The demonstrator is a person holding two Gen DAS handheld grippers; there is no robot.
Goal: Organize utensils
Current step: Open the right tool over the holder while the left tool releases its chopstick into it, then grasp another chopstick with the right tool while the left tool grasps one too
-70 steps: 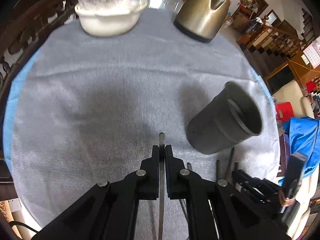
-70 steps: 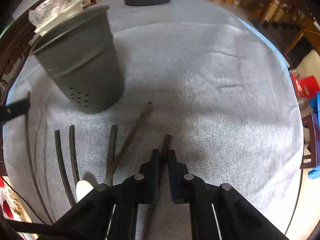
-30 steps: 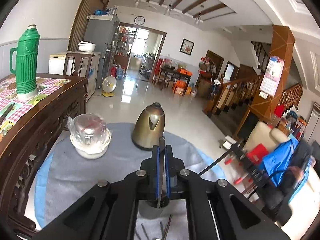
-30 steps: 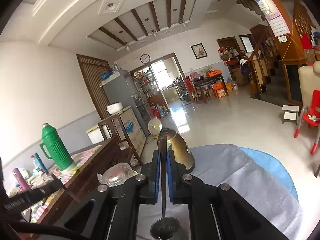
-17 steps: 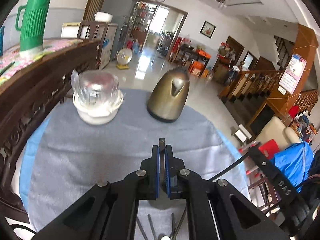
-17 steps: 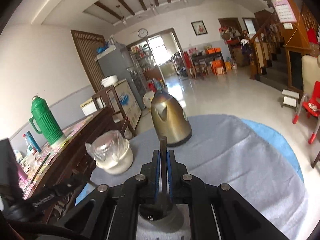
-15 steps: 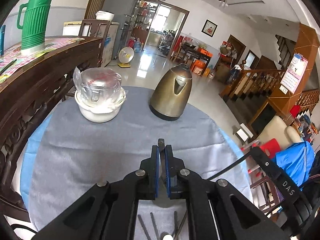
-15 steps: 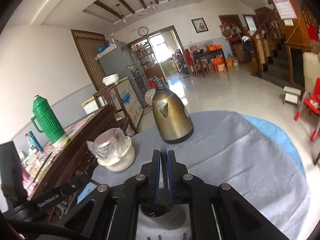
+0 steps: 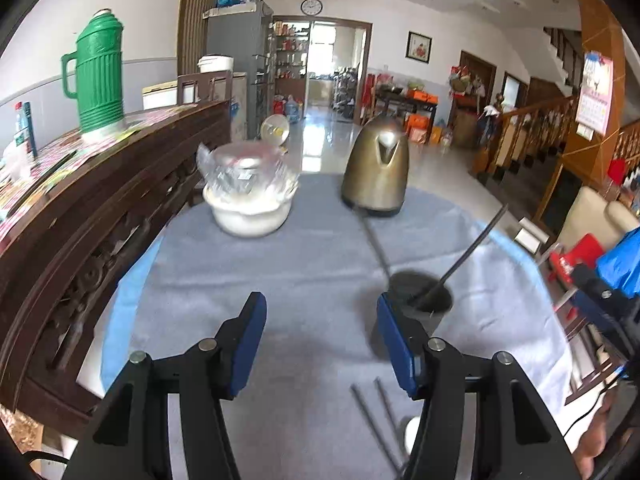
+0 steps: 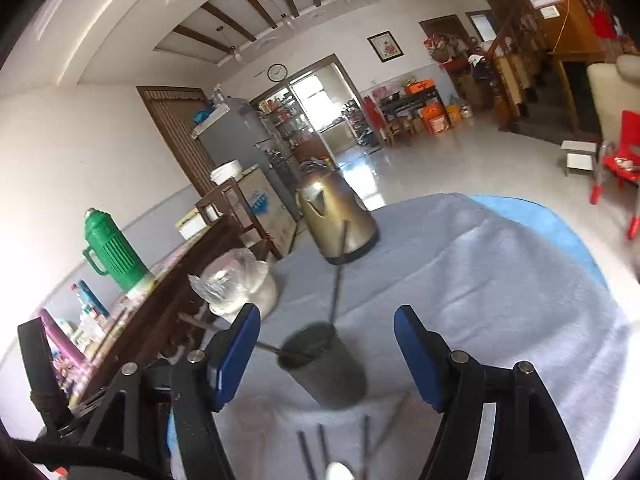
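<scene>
**Two utensils dropped into the cup; the rest still lie on the table**

Left wrist view: the left gripper is seen with its jaws opening and nothing between them. The dark cup stands on the grey cloth toward the right edge of the table, just beyond the right blue pad. Two thin utensils lean out of it, one toward the kettle, one toward the right edge. The release step is judged to be in hand. More utensils are left lying at the near edge, so a descent onto one of them with spread jaws is called for next. A white bowl under plastic sits at the far left edge.

Right wrist view: the right gripper is likewise opening and empty. The cup is framed between the pads, below them and untouched. Loose utensils are seen at the near edge.

The round table is covered by grey cloth over blue. A dark wooden sideboard with a green flask stands at the left; a tiled hall, a staircase and a fridge are seen beyond.
</scene>
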